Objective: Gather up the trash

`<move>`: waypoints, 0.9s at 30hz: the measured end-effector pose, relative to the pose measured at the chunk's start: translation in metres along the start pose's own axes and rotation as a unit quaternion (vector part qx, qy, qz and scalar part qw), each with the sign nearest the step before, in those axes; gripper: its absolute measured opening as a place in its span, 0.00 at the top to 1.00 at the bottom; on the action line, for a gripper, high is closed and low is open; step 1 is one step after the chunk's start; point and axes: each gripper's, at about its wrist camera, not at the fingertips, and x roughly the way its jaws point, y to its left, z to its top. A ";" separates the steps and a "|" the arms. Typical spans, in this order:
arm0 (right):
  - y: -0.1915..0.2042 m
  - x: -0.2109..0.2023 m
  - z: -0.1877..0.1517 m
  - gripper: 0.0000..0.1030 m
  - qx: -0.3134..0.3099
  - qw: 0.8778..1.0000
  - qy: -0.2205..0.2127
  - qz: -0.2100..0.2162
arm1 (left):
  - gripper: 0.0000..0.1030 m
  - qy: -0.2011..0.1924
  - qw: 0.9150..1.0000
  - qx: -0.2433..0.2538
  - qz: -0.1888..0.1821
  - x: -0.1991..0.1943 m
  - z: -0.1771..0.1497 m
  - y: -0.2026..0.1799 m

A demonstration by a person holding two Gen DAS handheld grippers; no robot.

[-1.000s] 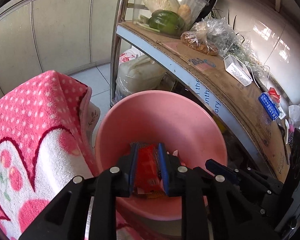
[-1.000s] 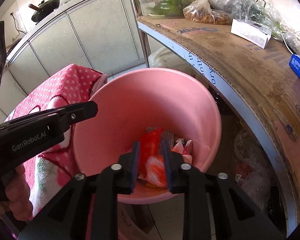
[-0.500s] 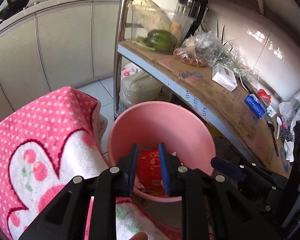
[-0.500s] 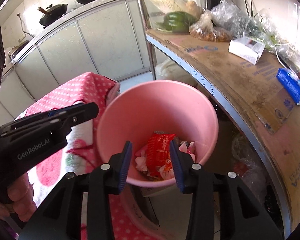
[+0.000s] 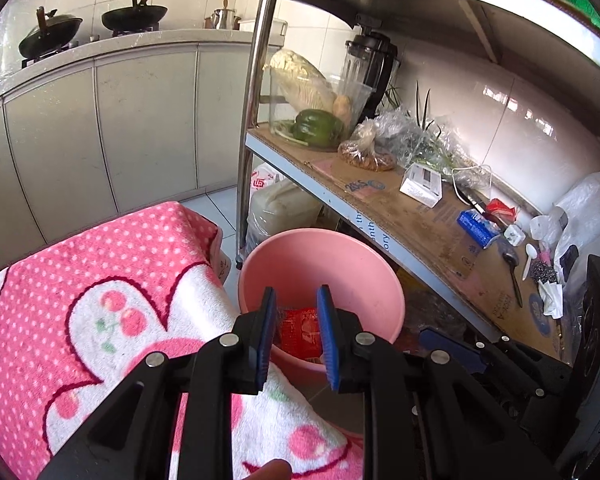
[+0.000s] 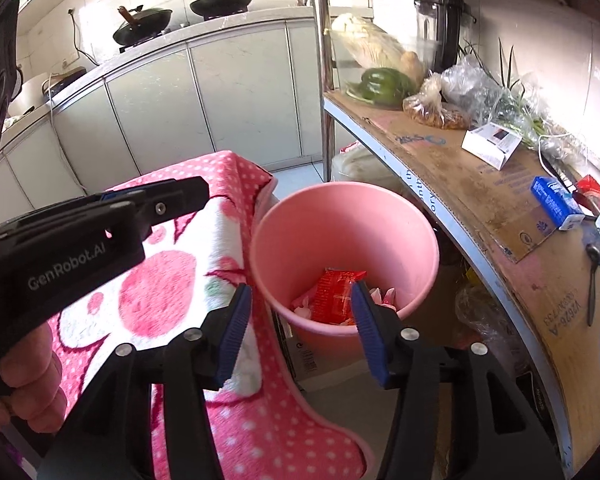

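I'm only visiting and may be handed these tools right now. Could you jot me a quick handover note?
Left hand-held gripper: open, empty, above the pink bin.
Right hand-held gripper: wide open, empty, above the same bin.
Red wrapper lies in the bin on other scraps.
Done: that wrapper is binned.
Left: possibly the small red packet and crumpled white bits on the cardboard-lined shelf; judge what counts as trash.
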 end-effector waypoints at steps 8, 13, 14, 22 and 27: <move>0.016 -0.023 -0.012 0.41 -0.007 1.000 -0.015 -0.009 | 0.80 -0.023 1.000 -0.009 -0.002 -0.032 -0.010 0.004; 0.022 -0.033 -0.019 0.40 -0.008 1.000 -0.023 -0.011 | 0.80 -0.031 0.999 -0.006 0.002 -0.047 -0.017 0.005; 0.023 -0.034 -0.019 0.40 -0.007 1.000 -0.023 -0.011 | 0.80 -0.033 0.999 -0.007 0.002 -0.049 -0.019 0.006; 0.033 -0.042 -0.026 0.40 -0.013 0.999 -0.029 -0.013 | 0.80 -0.039 0.999 -0.008 0.009 -0.067 -0.032 0.010; 0.033 -0.048 -0.028 0.40 -0.006 0.999 -0.031 -0.012 | 0.80 -0.038 0.999 -0.005 0.008 -0.072 -0.037 0.009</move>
